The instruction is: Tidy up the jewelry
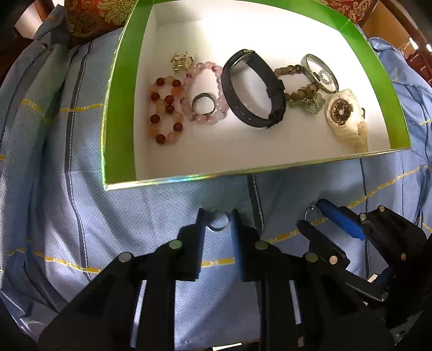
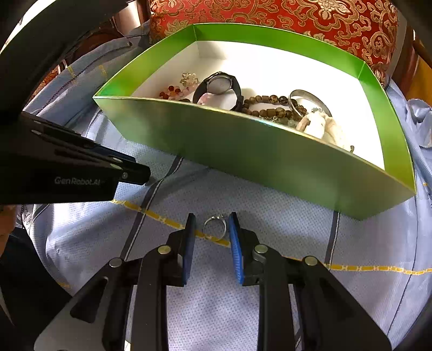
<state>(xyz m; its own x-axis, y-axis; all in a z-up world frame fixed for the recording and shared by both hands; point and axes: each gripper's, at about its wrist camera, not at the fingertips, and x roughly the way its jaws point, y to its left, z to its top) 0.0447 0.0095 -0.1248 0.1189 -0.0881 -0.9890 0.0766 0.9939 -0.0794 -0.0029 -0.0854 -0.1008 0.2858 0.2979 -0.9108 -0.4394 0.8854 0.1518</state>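
A green box (image 1: 118, 108) with a white floor holds bead bracelets (image 1: 164, 108), a black watch (image 1: 253, 91), a white watch (image 1: 343, 113) and a silver bangle (image 1: 321, 73). In front of it, on the blue cloth, my left gripper (image 1: 218, 214) points straight down, its pads against both sides of a plain silver ring (image 1: 217, 229). To its right, my right gripper (image 2: 212, 216) straddles a second ring (image 2: 216, 218) set with a small stone. That ring lies flat on the cloth with a gap to each blue pad (image 2: 236, 251). The left wrist view shows the right gripper (image 1: 310, 213) too.
A red and gold brocade cushion (image 2: 270, 16) lies behind the box. The striped blue cloth (image 2: 243, 310) is rumpled at the left and right. The box's near wall (image 2: 243, 151) stands just beyond both grippers. The left gripper (image 2: 140, 175) fills the left of the right wrist view.
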